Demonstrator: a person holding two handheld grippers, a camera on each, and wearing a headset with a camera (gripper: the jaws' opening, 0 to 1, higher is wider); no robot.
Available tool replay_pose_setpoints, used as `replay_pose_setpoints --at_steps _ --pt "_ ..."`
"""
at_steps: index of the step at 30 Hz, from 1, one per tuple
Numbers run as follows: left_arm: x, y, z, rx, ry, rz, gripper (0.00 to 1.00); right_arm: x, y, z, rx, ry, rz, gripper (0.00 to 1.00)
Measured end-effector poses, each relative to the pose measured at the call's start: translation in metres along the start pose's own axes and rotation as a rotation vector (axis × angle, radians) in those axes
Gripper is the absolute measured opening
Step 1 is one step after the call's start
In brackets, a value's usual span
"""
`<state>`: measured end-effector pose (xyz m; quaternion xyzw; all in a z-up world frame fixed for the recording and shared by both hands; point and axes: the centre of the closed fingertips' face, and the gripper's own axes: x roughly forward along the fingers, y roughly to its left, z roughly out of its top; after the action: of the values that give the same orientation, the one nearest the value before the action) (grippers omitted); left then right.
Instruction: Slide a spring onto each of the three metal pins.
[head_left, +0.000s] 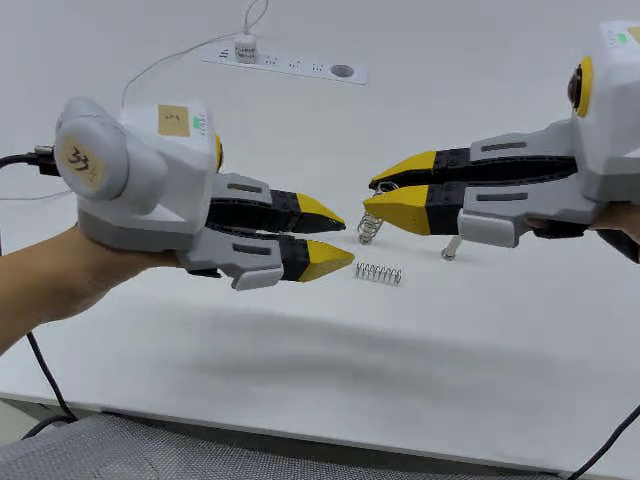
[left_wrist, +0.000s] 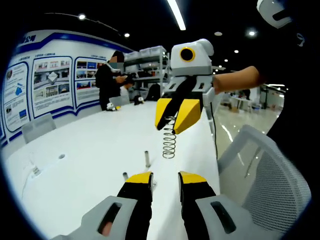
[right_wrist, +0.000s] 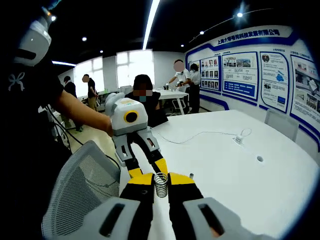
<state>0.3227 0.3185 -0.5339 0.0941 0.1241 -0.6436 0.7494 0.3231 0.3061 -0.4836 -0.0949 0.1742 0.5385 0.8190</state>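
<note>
Right gripper (head_left: 370, 195) is clamped on a spring (head_left: 370, 228), centre frame, dangling from the tips. Left gripper (head_left: 347, 240) is parted, empty. Loose spring (head_left: 379, 273) lies below it, pin (head_left: 452, 248) right of centre. Probably mid-carry; next needs the coil aligned over the pin, then lowered.

Metal wire spring (right_wrist: 160, 184), smooth wht table (right_wrist: 240, 170).

Both the left gripper (head_left: 348, 242) and the right gripper (head_left: 368, 194) have white-grey housings, slotted grey jaw carriers, black mid-sections and yellow wedge tips. The left one bears a tan sticker (head_left: 173, 121), a handwritten "33" on its round rear cap (head_left: 82, 163), and a black cable (head_left: 20, 159). The person wears a black top (right_wrist: 25, 100) and a white headset (right_wrist: 34, 41).
</note>
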Motion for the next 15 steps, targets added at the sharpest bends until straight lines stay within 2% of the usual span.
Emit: replay_pose_setpoints --at_steps 3,7,10,12,13,15 --pt "-0.009 0.009 -0.004 0.001 0.021 0.031 0.25 -0.008 -0.013 -0.002 0.01 -0.003 -0.046 0.11" --pt "-0.023 0.02 -0.006 -0.03 0.014 0.074 0.32 -0.021 -0.033 -0.008 0.012 0.006 -0.121 0.11" --pt "-0.033 0.029 -0.009 -0.055 0.02 0.108 0.37 -0.034 -0.055 -0.015 0.021 0.02 -0.202 0.11" --pt "-0.037 0.033 -0.012 -0.049 0.034 0.132 0.37 -0.041 -0.07 -0.02 0.039 0.02 -0.258 0.11" --pt "-0.04 0.034 -0.014 -0.049 0.033 0.136 0.38 -0.046 -0.078 -0.022 0.069 0.016 -0.29 0.11" --pt "-0.044 0.036 -0.017 -0.061 0.039 0.146 0.39 -0.053 -0.09 -0.027 0.071 0.02 -0.327 0.11"
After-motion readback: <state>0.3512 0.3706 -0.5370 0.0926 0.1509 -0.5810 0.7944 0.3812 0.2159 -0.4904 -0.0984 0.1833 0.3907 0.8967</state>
